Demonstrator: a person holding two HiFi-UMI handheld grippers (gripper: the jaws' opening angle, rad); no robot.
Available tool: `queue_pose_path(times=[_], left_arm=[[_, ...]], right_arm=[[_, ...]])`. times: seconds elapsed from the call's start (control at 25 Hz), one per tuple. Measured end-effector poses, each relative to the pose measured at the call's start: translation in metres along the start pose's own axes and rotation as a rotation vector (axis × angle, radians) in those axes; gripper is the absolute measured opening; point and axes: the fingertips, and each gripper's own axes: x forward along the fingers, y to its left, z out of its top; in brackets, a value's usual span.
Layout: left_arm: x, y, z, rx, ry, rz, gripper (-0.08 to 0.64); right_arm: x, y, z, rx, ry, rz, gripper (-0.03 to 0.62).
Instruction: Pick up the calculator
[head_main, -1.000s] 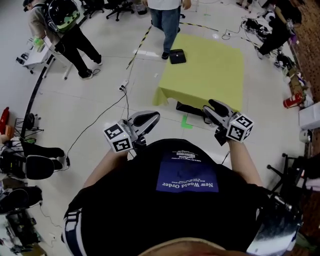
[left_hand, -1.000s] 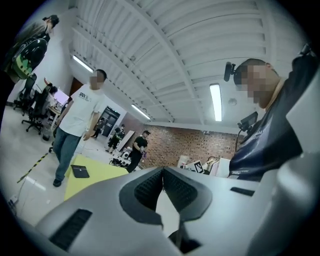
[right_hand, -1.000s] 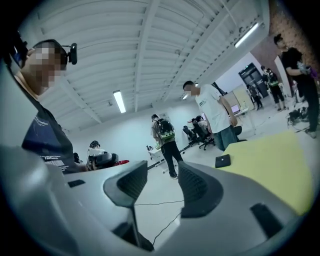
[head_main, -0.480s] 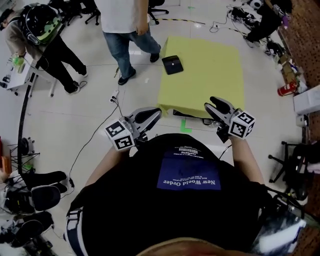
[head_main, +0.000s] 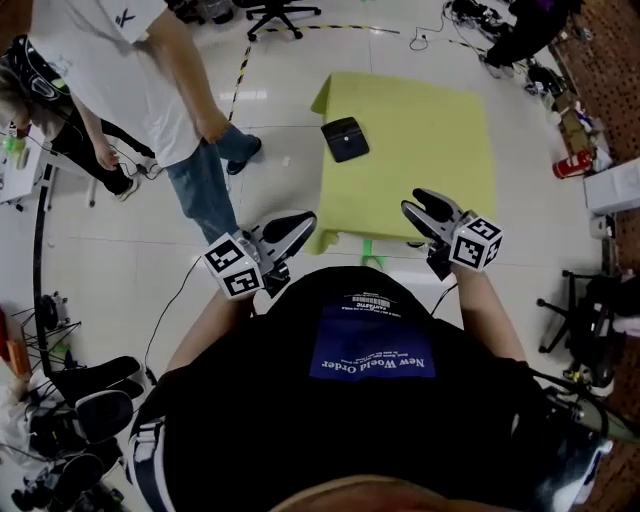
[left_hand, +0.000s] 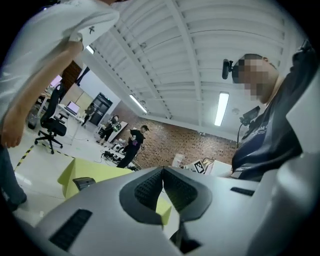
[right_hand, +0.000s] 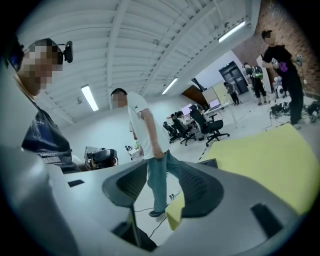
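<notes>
Two grippers are in our hands, and neither carries anything. On our left gripper (head_main: 297, 226) the jaws meet at the tips with nothing between them. On our right gripper (head_main: 418, 207) they stand a narrow gap apart, also empty. The calculator (head_main: 345, 138) lies flat on the yellow table (head_main: 430, 110), near its left edge, well apart from both grippers.

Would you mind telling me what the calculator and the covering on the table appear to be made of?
Calculator: probably hard plastic, matt black; it shows as a flat, stiff-looking slab, too small for more detail. Table covering: likely cloth, matt yellow-green; its edges hang down and its near corner droops in a soft fold.
</notes>
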Motion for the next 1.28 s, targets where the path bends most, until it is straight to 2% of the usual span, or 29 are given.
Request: queue_pose_path(times=[0.32, 0.56, 0.84, 0.92, 1.04, 1.16, 1.28], left_arm=[[0.063, 0.036, 0.005, -0.022, -0.002, 0.127, 0.006], [0.083, 0.061, -0.001, -0.061, -0.015, 0.187, 0.006], [0.059, 0.102, -0.031, -0.115, -0.030, 0.194, 0.006], [0.054, 0.109, -0.038, -0.143, -0.043, 0.187, 0.006], [0.041, 0.123, -0.051, -0.157, -0.040, 0.191, 0.006], [0.028, 0.135, -0.050, -0.190, -0.079, 0.180, 0.006], [0.011, 0.145, -0.063, -0.190, -0.061, 0.200, 0.006]], right_arm=[[0.025, -0.084, 0.019, 0.033, 0.084, 0.091, 0.188], [0.076, -0.129, 0.009, 0.035, 0.224, 0.085, 0.259], [0.185, -0.166, -0.046, -0.007, 0.489, -0.056, 0.367], [0.213, -0.172, -0.058, -0.003, 0.538, -0.079, 0.431], [0.254, -0.183, -0.074, -0.006, 0.620, -0.130, 0.561], [0.287, -0.202, -0.082, -0.019, 0.682, -0.228, 0.563], [0.310, -0.221, -0.089, -0.045, 0.721, -0.324, 0.564]])
